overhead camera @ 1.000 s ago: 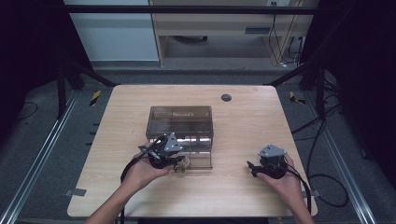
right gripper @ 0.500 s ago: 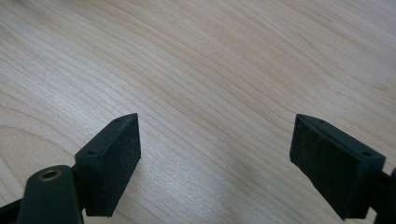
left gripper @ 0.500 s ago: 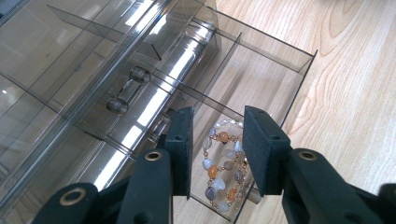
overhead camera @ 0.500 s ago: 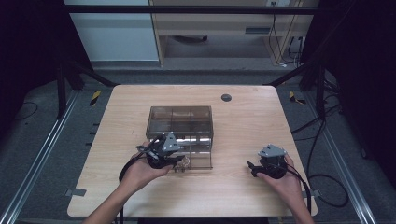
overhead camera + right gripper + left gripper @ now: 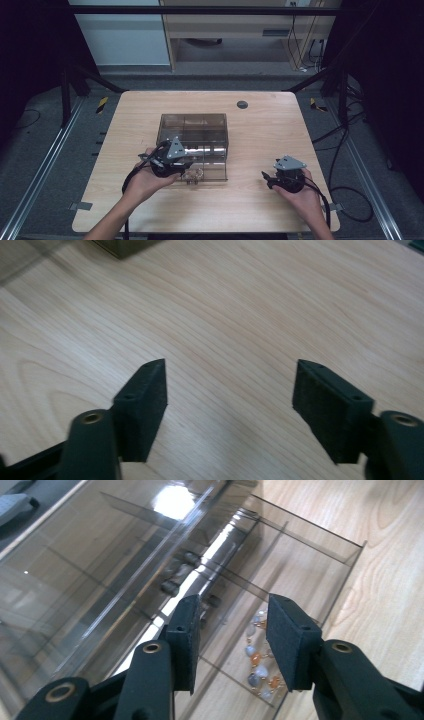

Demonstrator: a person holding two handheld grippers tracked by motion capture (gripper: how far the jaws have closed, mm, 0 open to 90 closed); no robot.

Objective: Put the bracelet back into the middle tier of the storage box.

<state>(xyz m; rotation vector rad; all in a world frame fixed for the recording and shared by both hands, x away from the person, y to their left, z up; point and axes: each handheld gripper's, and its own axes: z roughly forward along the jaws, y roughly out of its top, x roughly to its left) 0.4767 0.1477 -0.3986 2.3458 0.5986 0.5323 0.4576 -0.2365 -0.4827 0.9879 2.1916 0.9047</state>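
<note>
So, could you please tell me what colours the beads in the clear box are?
The beads are orange, pale blue and whitish, clearest in the left gripper view.

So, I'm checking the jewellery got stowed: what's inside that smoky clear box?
A beaded bracelet lies in the pulled-out drawer of the box. Reflections hide the rest.

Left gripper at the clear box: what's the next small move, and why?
Probably ease the left gripper back from the smoky clear box and let the pulled-out drawer be. Its fingers have just been opening, with nothing pressed between them, and the beaded bracelet already lies in the drawer beyond the gap. The right gripper waits open over bare table.
</note>
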